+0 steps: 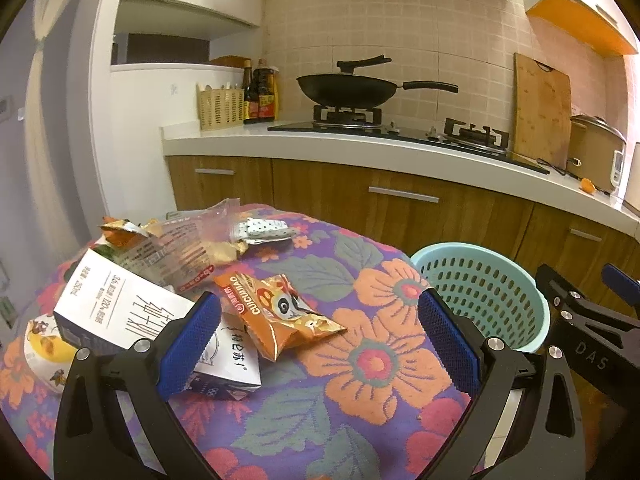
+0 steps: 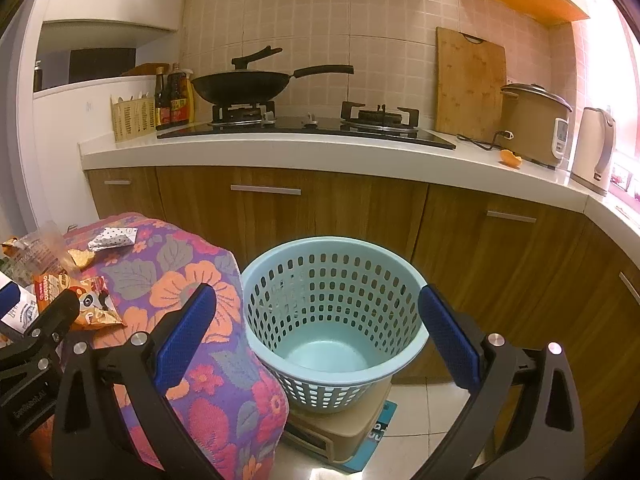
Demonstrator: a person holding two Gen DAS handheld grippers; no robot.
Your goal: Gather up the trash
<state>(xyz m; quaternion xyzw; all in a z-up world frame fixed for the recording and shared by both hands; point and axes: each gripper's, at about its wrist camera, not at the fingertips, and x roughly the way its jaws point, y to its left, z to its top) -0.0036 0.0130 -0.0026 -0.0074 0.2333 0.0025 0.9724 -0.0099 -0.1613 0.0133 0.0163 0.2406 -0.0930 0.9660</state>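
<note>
Trash lies on a flowered cloth table [image 1: 360,360]: an orange snack packet [image 1: 280,316], a white milk carton [image 1: 116,304], a clear wrapper [image 1: 188,248], a dotted wrapper [image 1: 264,230] and a yellow wrapper [image 1: 44,348]. My left gripper [image 1: 320,340] is open and empty just above the cloth, the orange packet near its left finger. A light blue perforated basket [image 2: 332,312], empty, stands right of the table. My right gripper [image 2: 320,336] is open and empty, above the basket's near rim. The orange packet [image 2: 88,300] and dotted wrapper [image 2: 114,237] also show in the right wrist view.
The basket sits on a beige box [image 2: 332,428] on the tiled floor. Behind are wooden cabinets [image 2: 320,208] and a counter with a wok [image 2: 244,86], bottles [image 2: 174,96], a cutting board [image 2: 470,84], a rice cooker [image 2: 534,120] and a kettle [image 2: 596,148].
</note>
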